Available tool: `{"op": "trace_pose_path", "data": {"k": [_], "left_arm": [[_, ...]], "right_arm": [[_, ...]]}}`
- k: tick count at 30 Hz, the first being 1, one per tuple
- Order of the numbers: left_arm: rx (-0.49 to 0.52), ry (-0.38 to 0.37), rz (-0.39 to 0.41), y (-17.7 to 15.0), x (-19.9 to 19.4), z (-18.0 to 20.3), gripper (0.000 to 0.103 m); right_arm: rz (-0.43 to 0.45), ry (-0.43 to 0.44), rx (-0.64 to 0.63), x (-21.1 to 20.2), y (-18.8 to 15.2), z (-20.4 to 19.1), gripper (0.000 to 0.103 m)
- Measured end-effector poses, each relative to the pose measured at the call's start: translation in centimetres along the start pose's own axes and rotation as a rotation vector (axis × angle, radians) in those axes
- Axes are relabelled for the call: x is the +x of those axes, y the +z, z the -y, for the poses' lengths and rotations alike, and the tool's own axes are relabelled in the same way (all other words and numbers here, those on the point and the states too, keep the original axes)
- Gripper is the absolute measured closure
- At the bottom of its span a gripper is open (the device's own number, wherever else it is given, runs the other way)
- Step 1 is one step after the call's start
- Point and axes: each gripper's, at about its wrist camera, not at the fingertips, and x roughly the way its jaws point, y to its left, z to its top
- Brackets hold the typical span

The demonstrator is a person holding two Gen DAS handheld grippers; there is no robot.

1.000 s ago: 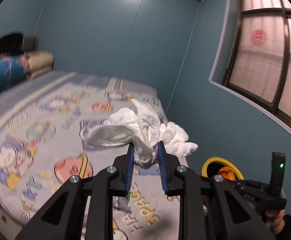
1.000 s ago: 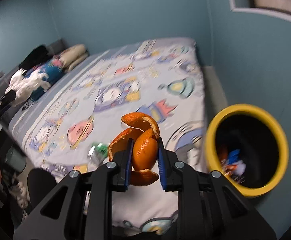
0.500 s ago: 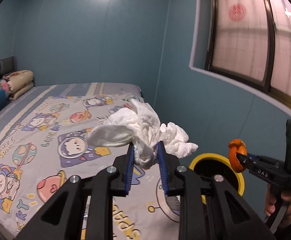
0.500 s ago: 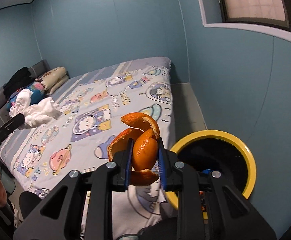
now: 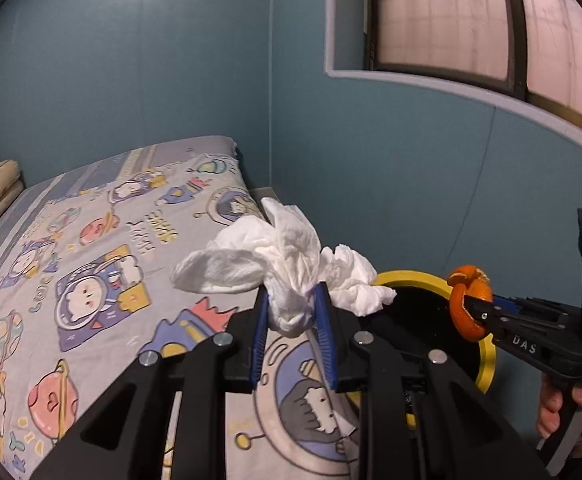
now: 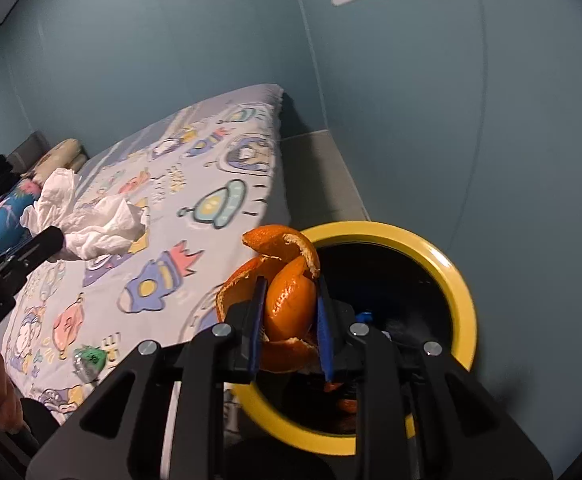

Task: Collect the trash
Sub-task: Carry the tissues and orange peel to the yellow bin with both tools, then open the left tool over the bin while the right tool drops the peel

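In the left wrist view, the left gripper (image 5: pixel 291 308) is clamped on a crumpled white tissue (image 5: pixel 275 264) held above the edge of the cartoon-print bed (image 5: pixel 91 272), with the yellow-rimmed bin (image 5: pixel 415 280) just beyond. In the right wrist view, the right gripper (image 6: pixel 291 304) pinches an orange peel (image 6: pixel 287 292) over the near rim of the bin (image 6: pixel 461 284), which already holds some scraps.

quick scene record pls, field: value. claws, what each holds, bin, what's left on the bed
left claw: shut on crumpled white tissue, over the bed's edge
right claw: shut on orange peel, over the bin's rim
bin: yellow rim, dark inside, on the floor between bed and wall; some trash already in it
bed: cartoon-print sheet; a small green item lies near its edge
not yet done: neither piece dropped in
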Motion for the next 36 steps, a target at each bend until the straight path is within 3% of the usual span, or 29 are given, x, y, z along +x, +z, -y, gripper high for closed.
{"op": "trace_pose_path", "data": {"k": [16,36], "left_arm": [[0.075,-0.065,-0.092,-0.9,9.3,7.0,0.081],[0.034,-0.143,-0.203,-2.6,15.3,8.5,0.08]], "right_arm": [[-0.09,-0.092,0.042,4.7,-1.4,5.1,0.081],[-0.159,-0.128,0.08,7.4,-2.1,7.3,0.079]]}}
